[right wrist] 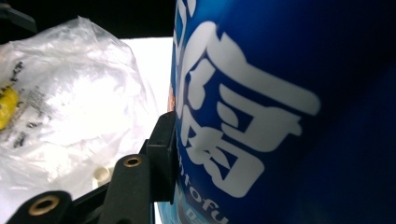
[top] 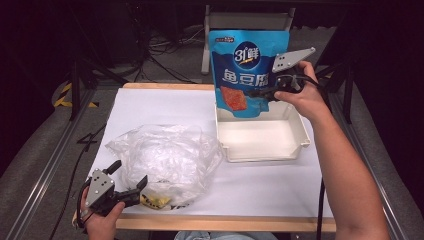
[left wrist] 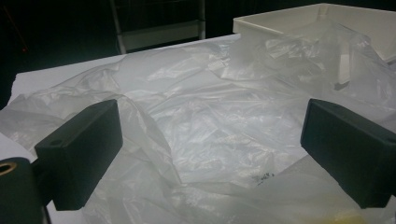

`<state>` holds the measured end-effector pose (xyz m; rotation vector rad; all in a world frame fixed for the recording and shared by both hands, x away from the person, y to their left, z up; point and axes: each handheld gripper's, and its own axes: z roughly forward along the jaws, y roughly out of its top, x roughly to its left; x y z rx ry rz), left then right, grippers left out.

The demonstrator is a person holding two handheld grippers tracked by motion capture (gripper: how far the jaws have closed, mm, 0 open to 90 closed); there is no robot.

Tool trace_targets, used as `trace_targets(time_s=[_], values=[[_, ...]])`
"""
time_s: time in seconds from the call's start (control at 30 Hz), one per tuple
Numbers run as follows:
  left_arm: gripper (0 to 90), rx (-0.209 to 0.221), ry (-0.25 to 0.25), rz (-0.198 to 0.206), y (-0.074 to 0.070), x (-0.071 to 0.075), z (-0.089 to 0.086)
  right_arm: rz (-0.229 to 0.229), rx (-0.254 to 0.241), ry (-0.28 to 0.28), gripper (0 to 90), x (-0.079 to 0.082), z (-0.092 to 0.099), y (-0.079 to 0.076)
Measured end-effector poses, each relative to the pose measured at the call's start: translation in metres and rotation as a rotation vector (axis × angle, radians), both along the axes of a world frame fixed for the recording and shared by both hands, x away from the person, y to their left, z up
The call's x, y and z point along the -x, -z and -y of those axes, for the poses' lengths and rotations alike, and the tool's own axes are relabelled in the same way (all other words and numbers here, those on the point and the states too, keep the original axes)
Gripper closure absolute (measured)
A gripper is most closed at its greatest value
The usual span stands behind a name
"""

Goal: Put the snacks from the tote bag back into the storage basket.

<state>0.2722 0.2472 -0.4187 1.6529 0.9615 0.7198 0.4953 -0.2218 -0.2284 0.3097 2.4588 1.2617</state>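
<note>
A blue snack pouch (top: 245,70) with white lettering hangs upright over the white bin (top: 300,131), its lower edge just inside the bin's back. My right gripper (top: 263,93) is shut on the pouch's right side; in the right gripper view the pouch (right wrist: 289,112) presses against one jaw. A crumpled clear plastic bag (top: 165,160) lies on the white table at the left, with something yellow (top: 155,201) at its near edge. My left gripper (top: 131,180) stands open at the bag's near-left edge; the bag (left wrist: 210,126) lies between and beyond its jaws.
The white tabletop (top: 150,107) has a wooden front edge (top: 225,223). The bin's corner (left wrist: 299,23) shows beyond the bag in the left gripper view. Dark floor, cables and metal frame rails surround the table.
</note>
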Motion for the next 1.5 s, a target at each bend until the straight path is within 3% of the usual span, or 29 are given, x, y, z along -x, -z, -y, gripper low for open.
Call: trace_targets(time_s=[0.17, 0.33, 0.47, 0.63, 1.0, 1.37, 1.5], values=[[6.3, -0.003, -0.01, 0.006, 0.0, 0.004, -0.002, -0.022, -0.003, 0.013, 54.8, -0.009, 0.009, 0.015], [6.3, -0.017, -0.021, 0.013, -0.001, 0.007, -0.002, -0.05, -0.039, 0.017, 54.8, -0.018, 0.015, 0.037], [6.3, -0.017, -0.026, 0.016, -0.001, 0.007, -0.003, -0.044, -0.032, 0.026, 54.8, -0.024, 0.016, 0.05], [6.3, -0.02, -0.022, 0.013, -0.001, 0.006, -0.003, -0.07, -0.028, 0.038, 54.8, -0.029, 0.019, 0.066], [6.3, -0.026, -0.013, 0.007, -0.001, 0.004, -0.002, -0.105, 0.003, 0.053, 54.7, -0.033, 0.025, 0.09], [6.3, -0.029, -0.007, 0.008, 0.0, 0.001, -0.001, -0.134, 0.002, 0.052, 54.4, -0.033, 0.029, 0.112], [6.3, -0.029, -0.006, 0.002, -0.001, 0.001, -0.001, -0.149, 0.027, 0.041, 53.9, -0.033, 0.03, 0.119]])
